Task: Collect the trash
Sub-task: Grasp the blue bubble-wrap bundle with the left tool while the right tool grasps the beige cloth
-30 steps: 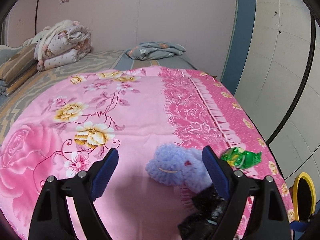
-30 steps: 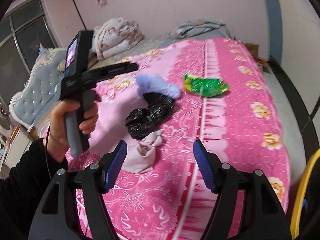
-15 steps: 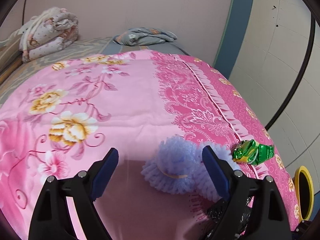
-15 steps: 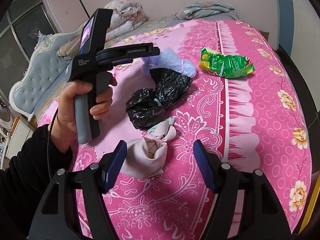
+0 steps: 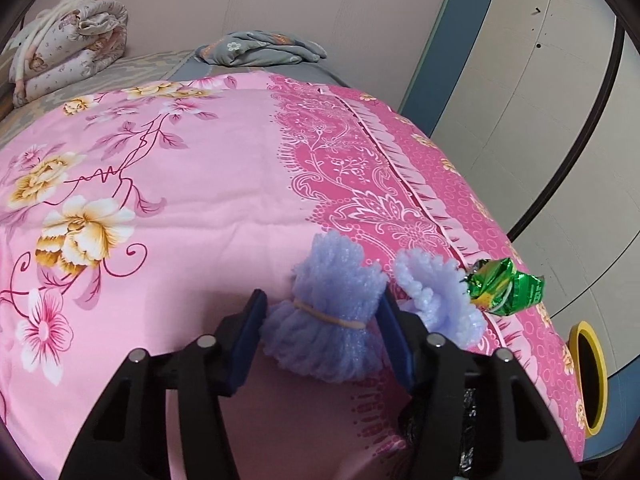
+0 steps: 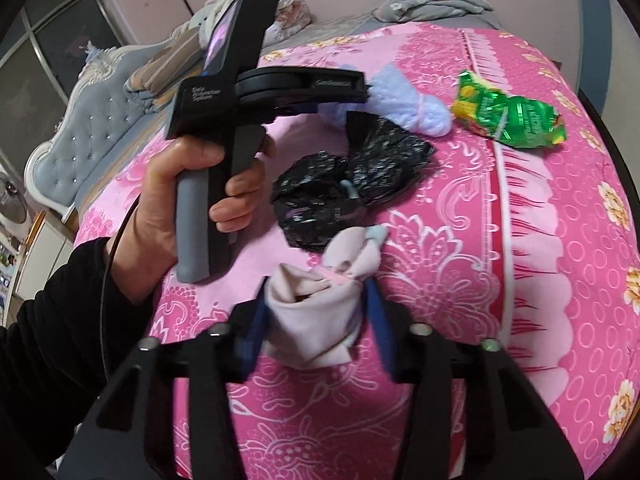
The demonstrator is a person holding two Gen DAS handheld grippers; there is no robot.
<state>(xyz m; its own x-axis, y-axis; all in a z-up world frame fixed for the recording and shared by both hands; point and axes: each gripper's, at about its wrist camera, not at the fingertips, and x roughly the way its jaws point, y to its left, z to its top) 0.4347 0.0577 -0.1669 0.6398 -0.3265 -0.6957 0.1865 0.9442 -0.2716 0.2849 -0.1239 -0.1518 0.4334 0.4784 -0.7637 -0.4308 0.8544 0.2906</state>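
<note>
Closing left gripper (image 5: 320, 320) on purple foam bundle (image 5: 332, 320) (banded waist, likely firmest); right gripper (image 6: 316, 312) is closed around pink cloth wad (image 6: 316, 308); green wrapper (image 6: 512, 116) left at one o'clock.

You're in a home bedroom, pink floral bedspread (image 5: 192, 168) over the bed, folded quilts (image 5: 68, 40) stacked by the wall, tufted grey headboard (image 6: 76, 128) at your left.

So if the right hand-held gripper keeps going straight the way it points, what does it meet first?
The pale pink bundle: it already sits between the closing jaws of the right hand-held gripper. Just beyond it lies the black plastic bag, probably next in that line, though depth is hard to judge in this view.
</note>
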